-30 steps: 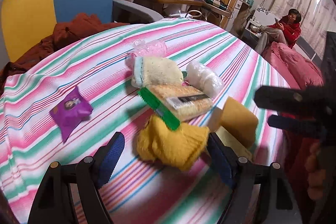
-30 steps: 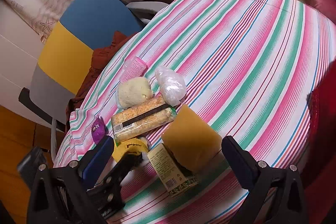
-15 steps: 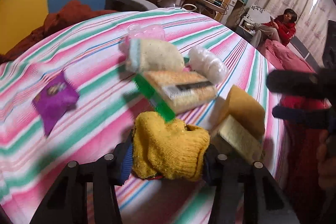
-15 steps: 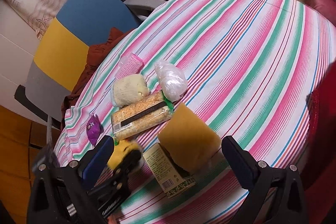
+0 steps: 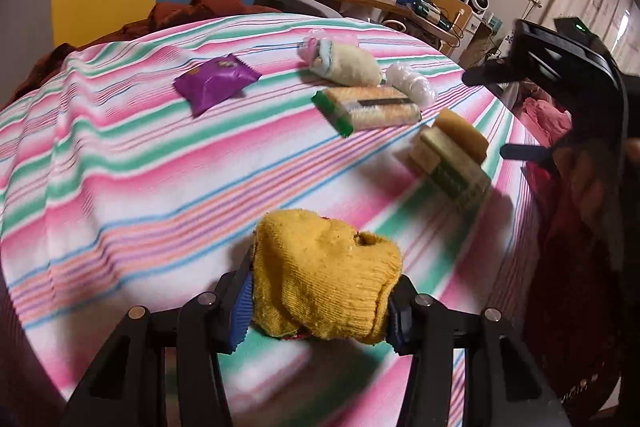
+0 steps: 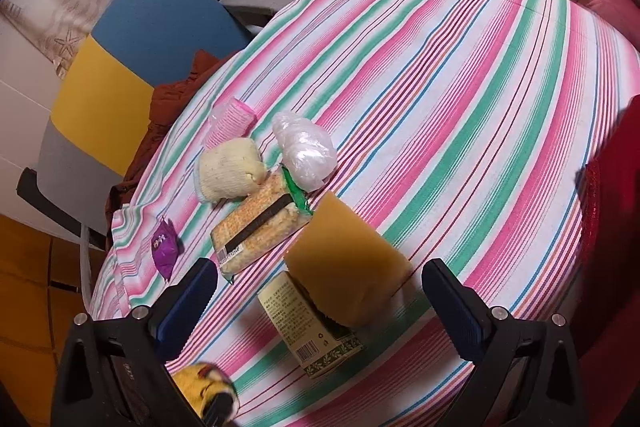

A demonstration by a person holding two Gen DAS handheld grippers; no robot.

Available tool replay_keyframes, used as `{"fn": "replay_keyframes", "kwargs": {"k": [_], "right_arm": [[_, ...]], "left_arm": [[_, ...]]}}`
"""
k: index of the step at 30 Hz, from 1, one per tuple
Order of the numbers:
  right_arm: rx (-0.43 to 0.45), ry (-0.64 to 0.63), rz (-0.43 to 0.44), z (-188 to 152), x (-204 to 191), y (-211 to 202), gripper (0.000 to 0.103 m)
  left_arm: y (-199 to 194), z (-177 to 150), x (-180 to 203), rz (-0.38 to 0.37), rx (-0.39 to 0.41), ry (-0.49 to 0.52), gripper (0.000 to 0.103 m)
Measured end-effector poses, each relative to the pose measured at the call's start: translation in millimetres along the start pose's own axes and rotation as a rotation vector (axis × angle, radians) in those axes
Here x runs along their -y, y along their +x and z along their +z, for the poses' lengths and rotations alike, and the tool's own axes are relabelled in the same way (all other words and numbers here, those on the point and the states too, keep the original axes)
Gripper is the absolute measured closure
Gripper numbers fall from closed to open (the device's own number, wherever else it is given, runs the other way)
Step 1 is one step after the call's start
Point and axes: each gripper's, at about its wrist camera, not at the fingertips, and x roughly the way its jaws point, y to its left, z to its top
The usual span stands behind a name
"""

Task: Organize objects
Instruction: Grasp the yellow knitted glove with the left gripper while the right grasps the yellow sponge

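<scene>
At the near edge of the striped table [image 5: 120, 195], carrying step: left gripper [image 5: 320, 303] clenched on yellow sock [image 5: 324, 283], right gripper [image 6: 320, 303] released above sponge [image 6: 344, 263]; next, a set-down spot near cream sock [image 5: 352, 67].

Bench cloth [image 6: 460, 99]: white ground with pink, green, blue and orange stripes. Knit sock [image 5: 324, 275] mustard yellow, second sock [image 6: 230, 169] pale cream, snack packet [image 5: 214, 83] purple, sponge [image 6: 344, 259] ochre. Chair back [image 6: 132, 43] blue over yellow; gripper pads [image 6: 186, 307] dark blue on black frames.
</scene>
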Motion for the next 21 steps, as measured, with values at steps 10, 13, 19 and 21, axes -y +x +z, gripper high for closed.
{"fn": "replay_keyframes", "kwargs": {"k": [10,13,19,21], "right_arm": [[-0.03,0.03,-0.059,1.2,6.0,6.6,0.0],[-0.06,0.037,-0.088,1.3,7.2,12.7,0.0],[-0.089,0.066,-0.107,3.3,8.6,27.5,0.0],[-0.113,0.057,-0.122,3.4,7.2,35.9,0.001]], "left_arm": [[-3.7,-10.7,3.0,0.02,0.032,0.048,0.05],[-5.0,-13.4,3.2,0.022,0.043,0.055,0.05],[-7.2,-16.9,0.7,0.012,0.059,0.042,0.049],[-8.3,-18.3,0.2,0.009,0.064,0.04,0.049]]}}
